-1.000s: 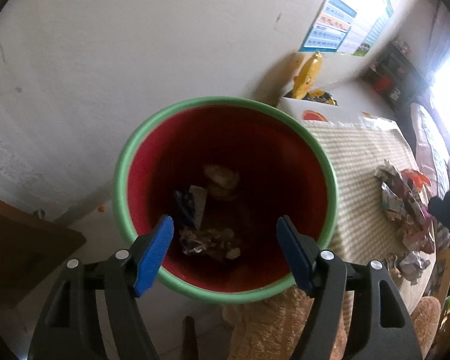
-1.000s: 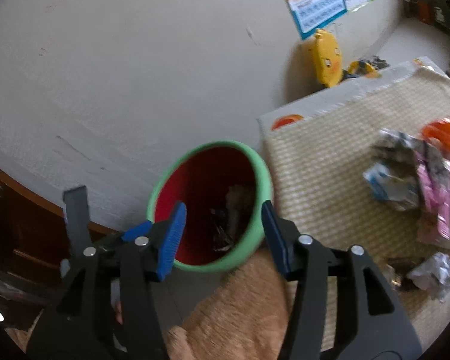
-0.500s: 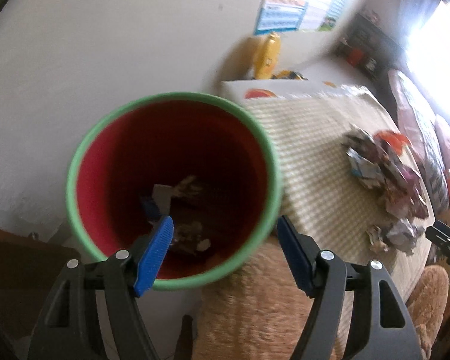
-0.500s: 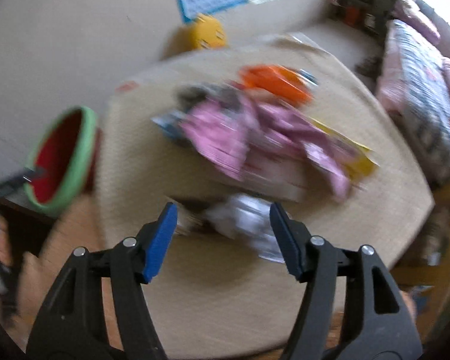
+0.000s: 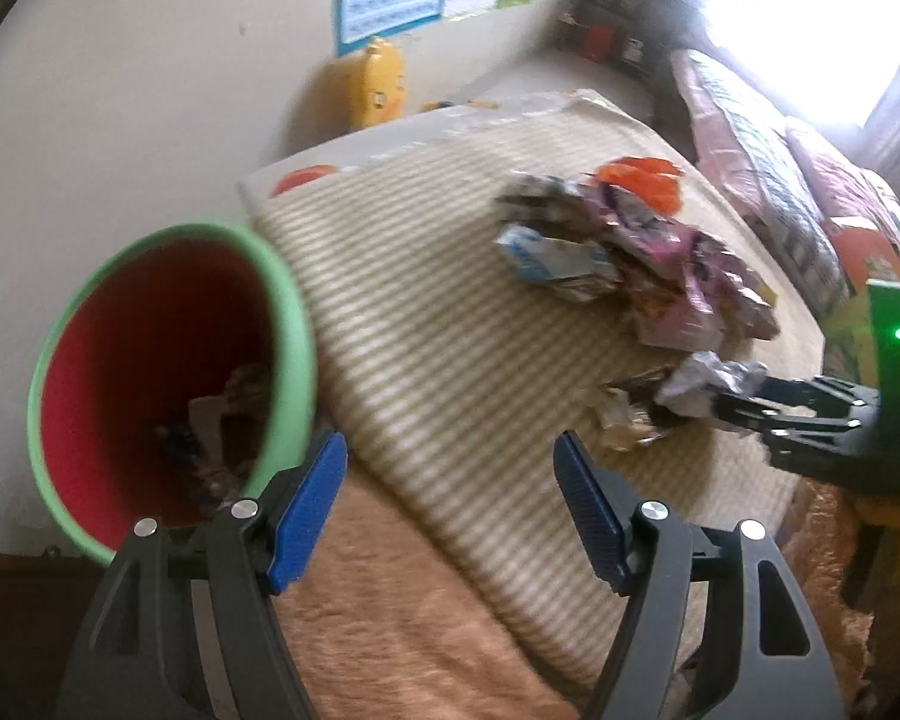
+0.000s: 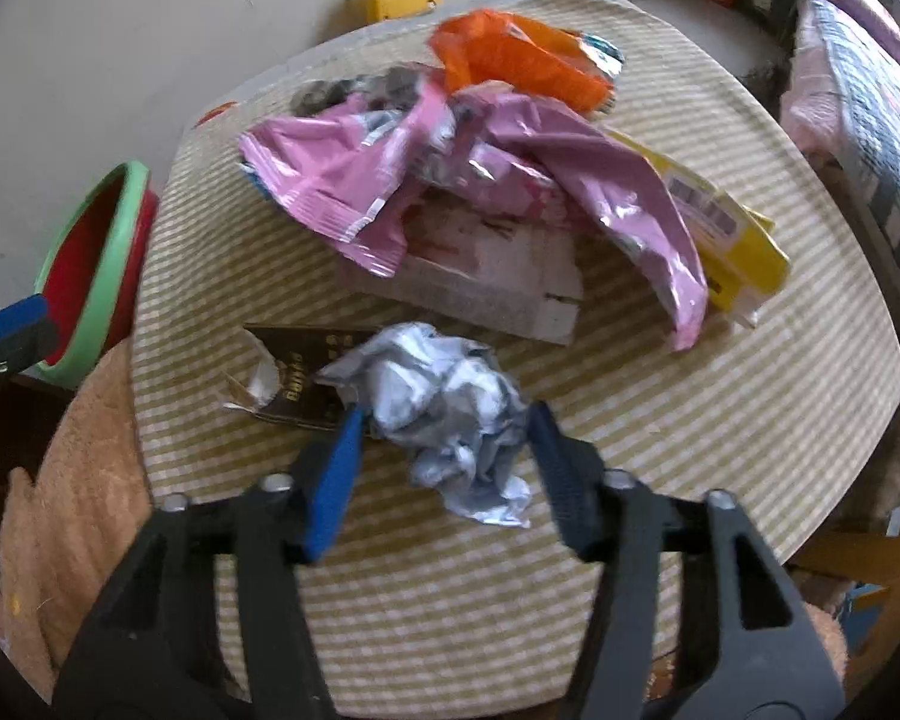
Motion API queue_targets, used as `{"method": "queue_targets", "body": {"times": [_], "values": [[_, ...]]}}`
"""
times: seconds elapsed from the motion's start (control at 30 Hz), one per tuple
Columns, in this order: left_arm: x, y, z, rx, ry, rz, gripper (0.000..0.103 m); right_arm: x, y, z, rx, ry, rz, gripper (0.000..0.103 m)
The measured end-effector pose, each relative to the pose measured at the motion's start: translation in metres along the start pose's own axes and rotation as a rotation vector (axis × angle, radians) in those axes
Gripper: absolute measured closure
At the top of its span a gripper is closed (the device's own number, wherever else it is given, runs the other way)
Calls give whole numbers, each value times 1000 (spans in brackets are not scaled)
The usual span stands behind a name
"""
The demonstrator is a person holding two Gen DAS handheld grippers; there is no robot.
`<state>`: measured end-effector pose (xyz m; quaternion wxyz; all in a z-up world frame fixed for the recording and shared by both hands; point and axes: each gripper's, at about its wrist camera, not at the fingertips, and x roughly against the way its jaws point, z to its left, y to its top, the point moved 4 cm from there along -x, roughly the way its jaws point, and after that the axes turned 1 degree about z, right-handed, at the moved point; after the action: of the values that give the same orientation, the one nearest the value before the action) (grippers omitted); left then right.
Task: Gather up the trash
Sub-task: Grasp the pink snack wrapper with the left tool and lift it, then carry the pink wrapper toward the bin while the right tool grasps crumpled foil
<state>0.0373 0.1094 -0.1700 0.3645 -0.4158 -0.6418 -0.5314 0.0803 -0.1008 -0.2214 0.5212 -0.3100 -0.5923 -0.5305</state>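
Striped worktop [image 6: 690, 420] fills the frame, green-rimmed red bin [image 6: 99, 264] at left edge. Right tongs [image 6: 444, 438] gape around the crumpled silver wrapper [image 6: 444, 408], lower centre: squeeze its bulk, avoid the brown wrapper [image 6: 297, 378]. Left tongs [image 5: 450, 504] wide, empty.

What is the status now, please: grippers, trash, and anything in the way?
Left gripper open, empty, beside bin. Right gripper open, straddling crumpled silver wrapper on table, not yet closed. Brown wrapper touches it.
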Motion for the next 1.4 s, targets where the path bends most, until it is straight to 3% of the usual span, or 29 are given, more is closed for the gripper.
{"method": "queue_targets", "body": {"times": [0.07,0.1,0.17,0.2,0.33,0.43,0.57,0.8,0.93,1.03,1.13,1.23,1.4], "values": [[-3,7,-12,-11,-21,4,35,7,-4,-5,-41,28,-20,77],[-4,10,-19,-17,-33,5,35,12,-8,-9,-73,43,-28,88],[-9,21,-34,-29,-54,6,35,20,-17,-16,-119,55,-52,89],[-12,29,-40,-30,-59,1,35,26,-25,-20,-149,63,-68,96],[-26,63,-60,17,-84,-35,35,30,-50,-33,-256,82,-90,96],[-49,84,-76,39,-99,-3,35,29,-52,-46,-322,108,-94,96],[-76,110,-97,37,-45,-8,35,28,-56,-50,-347,131,-90,95],[-121,117,-110,101,-85,142,38,27,-56,-55,-360,164,-87,95],[-125,111,-111,84,-102,156,62,26,-57,-57,-372,170,-84,84],[-111,106,-113,51,-114,135,70,26,-58,-58,-377,169,-81,70],[-90,96,-110,11,-115,91,70,27,-59,-57,-369,163,-78,60],[-74,82,-99,-11,-112,61,70,27,-58,-56,-365,168,-78,59],[-52,61,-79,59,-181,57,70,27,-56,-53,-349,149,-75,58]]}}
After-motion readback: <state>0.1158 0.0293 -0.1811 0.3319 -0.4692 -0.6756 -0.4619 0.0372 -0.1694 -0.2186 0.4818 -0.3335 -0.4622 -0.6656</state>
